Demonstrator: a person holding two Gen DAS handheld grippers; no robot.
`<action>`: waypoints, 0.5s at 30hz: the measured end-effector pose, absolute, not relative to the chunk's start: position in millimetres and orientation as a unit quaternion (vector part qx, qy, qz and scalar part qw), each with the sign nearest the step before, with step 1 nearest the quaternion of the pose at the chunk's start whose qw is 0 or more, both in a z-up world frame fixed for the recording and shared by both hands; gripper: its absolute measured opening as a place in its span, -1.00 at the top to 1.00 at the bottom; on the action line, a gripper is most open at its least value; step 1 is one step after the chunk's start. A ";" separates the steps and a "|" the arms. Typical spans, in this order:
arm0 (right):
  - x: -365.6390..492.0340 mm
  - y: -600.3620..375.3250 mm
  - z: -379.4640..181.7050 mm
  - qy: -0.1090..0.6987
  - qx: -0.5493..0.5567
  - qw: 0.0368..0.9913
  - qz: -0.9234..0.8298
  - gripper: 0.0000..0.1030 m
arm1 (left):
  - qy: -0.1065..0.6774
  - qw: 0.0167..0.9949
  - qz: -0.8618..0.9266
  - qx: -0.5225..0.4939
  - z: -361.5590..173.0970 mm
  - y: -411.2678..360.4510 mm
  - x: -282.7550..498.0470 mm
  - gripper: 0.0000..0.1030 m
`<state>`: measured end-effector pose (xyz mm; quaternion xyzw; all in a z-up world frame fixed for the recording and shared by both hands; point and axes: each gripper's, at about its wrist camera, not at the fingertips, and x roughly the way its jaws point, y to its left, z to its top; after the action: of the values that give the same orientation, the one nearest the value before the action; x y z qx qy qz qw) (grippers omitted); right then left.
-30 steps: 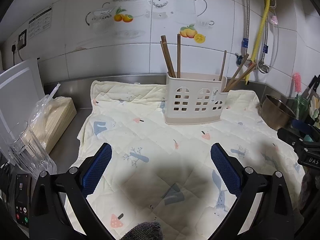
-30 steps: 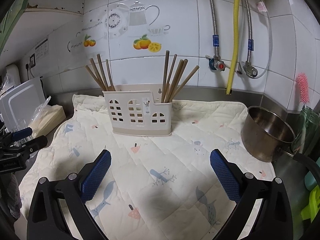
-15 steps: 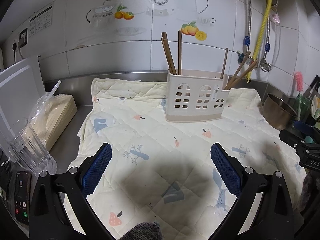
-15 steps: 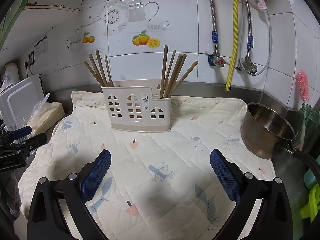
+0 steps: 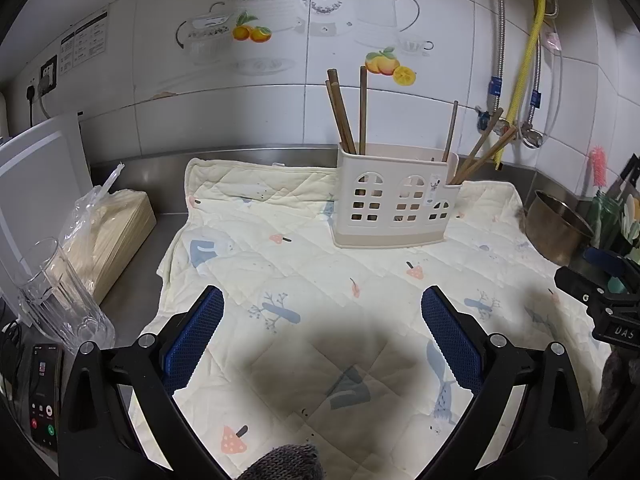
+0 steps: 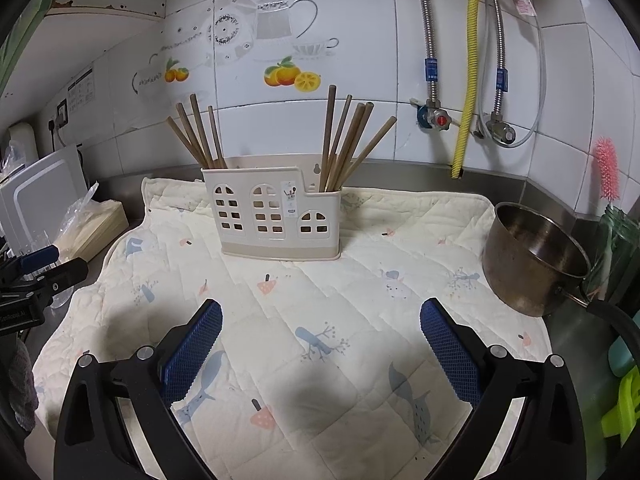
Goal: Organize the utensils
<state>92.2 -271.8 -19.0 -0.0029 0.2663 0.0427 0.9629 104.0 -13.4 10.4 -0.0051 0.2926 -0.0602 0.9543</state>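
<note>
Left wrist view, foreground: the left gripper (image 5: 322, 340) hangs over the quilted cloth (image 5: 304, 280), its blue-padded fingers (image 5: 194, 334) spread wide with nothing between them. At lower left of the frame lie a phone (image 5: 42, 396) and a clear glass (image 5: 60, 296); a bagged stack of paper (image 5: 108, 232) sits just beyond. At the right edge, part of the right gripper (image 5: 600, 292) enters the frame.

Middle distance, right of centre: the cream utensil holder (image 5: 394, 208) stands upright on the cloth, with wooden chopsticks (image 5: 344, 116) leaning in its left and right compartments. A metal pot (image 5: 556, 228) stands at the cloth's right edge on the steel surface (image 5: 136, 280).

Right wrist view: the right gripper (image 6: 320, 340) is likewise spread and empty above the cloth (image 6: 360, 320). The holder (image 6: 276, 216) appears at centre, chopsticks (image 6: 344, 140) fanned in both end compartments. The pot (image 6: 532, 256) is at right; the left gripper (image 6: 40, 272) shows at the left edge. Tiled wall (image 6: 360, 20) behind.
</note>
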 end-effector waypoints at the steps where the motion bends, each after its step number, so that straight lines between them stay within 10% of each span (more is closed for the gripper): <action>1: 92.8 -271.5 -19.2 0.267 -0.003 0.963 0.043 -0.86 | 0.293 0.954 -0.059 -0.005 10.0 -12.8 104.2 -0.90; 15: 96.4 -267.0 -24.5 0.273 -0.005 0.961 0.047 -0.86 | 0.297 0.953 -0.066 -0.009 4.4 -12.9 107.6 -0.90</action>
<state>96.4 -267.0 -24.5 -0.0048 0.2729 0.0466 0.9609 107.6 -12.9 4.4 -0.0087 0.2970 -0.0657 0.9526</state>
